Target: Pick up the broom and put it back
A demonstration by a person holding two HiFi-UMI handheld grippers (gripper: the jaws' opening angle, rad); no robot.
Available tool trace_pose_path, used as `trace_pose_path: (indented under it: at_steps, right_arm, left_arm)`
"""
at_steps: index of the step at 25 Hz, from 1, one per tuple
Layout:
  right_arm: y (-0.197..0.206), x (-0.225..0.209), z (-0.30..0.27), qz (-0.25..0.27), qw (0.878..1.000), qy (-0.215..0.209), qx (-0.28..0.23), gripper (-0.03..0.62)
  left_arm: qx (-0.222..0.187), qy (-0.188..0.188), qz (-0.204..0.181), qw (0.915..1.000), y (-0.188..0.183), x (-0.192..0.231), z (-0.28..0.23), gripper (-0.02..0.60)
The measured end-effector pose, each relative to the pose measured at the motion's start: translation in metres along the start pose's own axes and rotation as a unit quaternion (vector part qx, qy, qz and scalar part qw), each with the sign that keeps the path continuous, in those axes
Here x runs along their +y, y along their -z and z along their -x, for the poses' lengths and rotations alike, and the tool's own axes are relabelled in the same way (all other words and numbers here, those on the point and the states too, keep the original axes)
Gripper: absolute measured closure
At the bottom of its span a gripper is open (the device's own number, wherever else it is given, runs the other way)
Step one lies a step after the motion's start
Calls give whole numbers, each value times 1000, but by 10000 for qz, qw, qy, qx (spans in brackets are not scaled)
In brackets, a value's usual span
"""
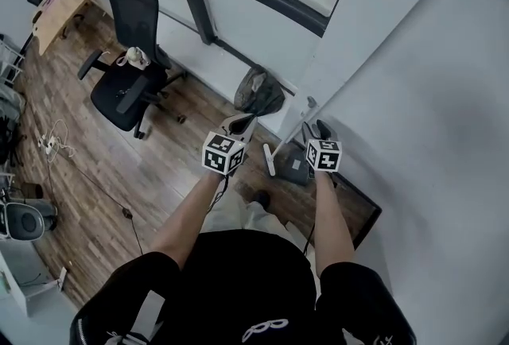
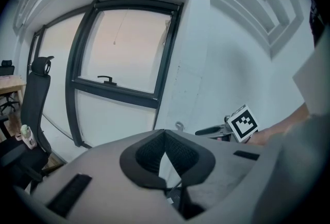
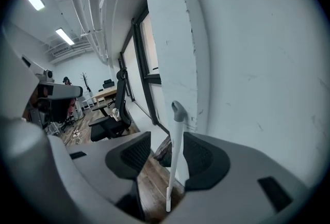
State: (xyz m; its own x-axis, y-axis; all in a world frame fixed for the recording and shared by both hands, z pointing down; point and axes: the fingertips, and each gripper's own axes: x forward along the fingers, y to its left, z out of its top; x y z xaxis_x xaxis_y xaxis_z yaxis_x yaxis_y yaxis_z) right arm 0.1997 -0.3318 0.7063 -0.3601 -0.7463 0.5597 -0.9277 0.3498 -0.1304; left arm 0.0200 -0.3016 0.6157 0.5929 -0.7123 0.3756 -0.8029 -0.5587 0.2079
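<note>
Both your forearms reach forward and slope downward, roughly side by side, bare below the short black sleeves. Your left forearm (image 1: 189, 222) angles slightly inward, and your right forearm (image 1: 331, 226) runs almost straight ahead. Each wrist ends behind its marker cube.

Your right tool (image 3: 167, 153) points down toward the corner where the white wall (image 3: 247, 63) meets the floor (image 3: 149, 179). Its jaws stand wide apart. The broom (image 3: 177, 130) rises upright in the gap between them, a white handle with a grey hooked cap at the top. It sits nearer the right-hand pad than the left, and neither pad grips it. The handle leans against the wall just beyond the tool's tips, and its lower part drops out of sight behind the tool's body.

Your left tool (image 2: 165, 136) is held a little shallower and carries nothing. Its pads meet at the tips, leaving only a narrow wedge of daylight below them. From there, the right tool's marker cube shows off to the right and slightly ahead.

Just past the left tool's tips a dark bag (image 1: 258, 91) slumps at the base of the wall. Farther to the left of that tool stands a black office chair (image 1: 129, 57), under the dark-framed window (image 2: 126, 52). Close beneath the right tool, at the foot of the broom, lies a grey thing (image 1: 296, 168) that may be a dustpan, though the head view shows it too small to be sure
</note>
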Motion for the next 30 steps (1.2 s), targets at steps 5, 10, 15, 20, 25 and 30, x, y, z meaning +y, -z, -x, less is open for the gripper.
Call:
trace_pose_path:
  at_steps: [5,10,15,20,25,30]
  right_arm:
    - [10,-4,-20,-24,9998,-42,171,388]
    - [15,-7,-42,-52,9995,-45,320,388]
    - [23,-16,-62,-93,9985,11,532,390]
    - [23,-16,-81,-60,9978,50,656,390]
    - [27,-19,-92,-134,9968,131,773,391]
    - [31,-18,-101,-216,9962,165,825,408]
  left_arm:
    - [93,127,-145,9998,7,-3,-21,565]
    - [247,207,-151,9994,16,7,-37,565]
    - [331,381,-172,9986,19,10,-53,565]
    - [386,436,-199,9981,23,21,-59,565]
    - [415,368,-90,9984,26,37,-60,565]
    - [393,354,-20,9986,25,45,-63,563]
